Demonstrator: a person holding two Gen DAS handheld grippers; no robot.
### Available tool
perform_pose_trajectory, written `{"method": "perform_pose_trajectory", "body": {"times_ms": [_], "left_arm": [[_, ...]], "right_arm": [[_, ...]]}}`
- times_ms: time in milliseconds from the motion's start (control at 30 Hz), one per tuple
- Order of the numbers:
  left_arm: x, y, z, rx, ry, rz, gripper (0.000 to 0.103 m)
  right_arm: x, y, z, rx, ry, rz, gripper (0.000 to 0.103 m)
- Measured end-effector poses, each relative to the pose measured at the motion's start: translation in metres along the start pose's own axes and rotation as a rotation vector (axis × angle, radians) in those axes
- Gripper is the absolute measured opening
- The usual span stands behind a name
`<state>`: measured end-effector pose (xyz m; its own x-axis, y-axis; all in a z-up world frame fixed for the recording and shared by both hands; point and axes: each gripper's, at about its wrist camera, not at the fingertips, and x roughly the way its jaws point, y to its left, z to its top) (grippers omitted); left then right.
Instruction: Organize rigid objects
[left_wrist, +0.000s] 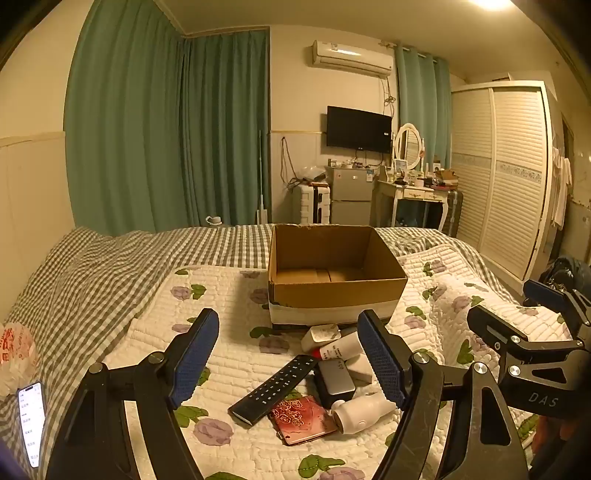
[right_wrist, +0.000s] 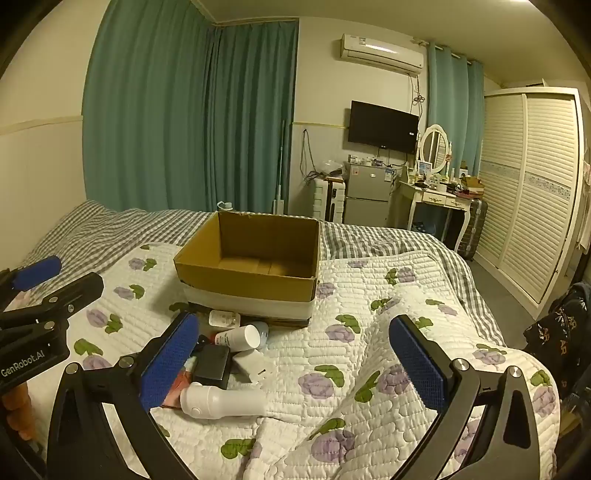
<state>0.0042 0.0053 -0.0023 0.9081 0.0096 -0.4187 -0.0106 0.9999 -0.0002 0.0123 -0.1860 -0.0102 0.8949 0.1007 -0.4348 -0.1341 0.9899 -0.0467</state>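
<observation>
An open, empty cardboard box (left_wrist: 334, 291) (right_wrist: 255, 284) stands on the floral quilt. In front of it lies a pile: a black remote (left_wrist: 275, 389), a red patterned phone (left_wrist: 303, 419), a dark power bank (left_wrist: 336, 380) (right_wrist: 212, 363), a white bottle lying on its side (left_wrist: 360, 410) (right_wrist: 221, 400), a white tube (left_wrist: 341, 349) (right_wrist: 238, 338) and white chargers (right_wrist: 253, 363). My left gripper (left_wrist: 291, 363) is open above the pile. My right gripper (right_wrist: 295, 365) is open to the right of the pile, over bare quilt.
A lit phone (left_wrist: 31, 424) and a plastic bag (left_wrist: 16, 354) lie on the checked sheet (left_wrist: 74, 280) at the left. The quilt (right_wrist: 399, 317) bunches into a ridge on the right. A wardrobe (right_wrist: 532, 192), a dresser (right_wrist: 432, 199) and a fridge (right_wrist: 369, 188) stand beyond the bed.
</observation>
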Motion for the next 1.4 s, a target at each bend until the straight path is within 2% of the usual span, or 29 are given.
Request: {"method": "perform_pose_trajectory", "body": {"times_ms": [1400], "left_arm": [[0.0060,0.0020,-0.0041,0.002,0.015,0.001,0.080]], "right_arm": [[0.0030,-0.0018,-0.0062,0.012,0.017,0.003,0.103]]}}
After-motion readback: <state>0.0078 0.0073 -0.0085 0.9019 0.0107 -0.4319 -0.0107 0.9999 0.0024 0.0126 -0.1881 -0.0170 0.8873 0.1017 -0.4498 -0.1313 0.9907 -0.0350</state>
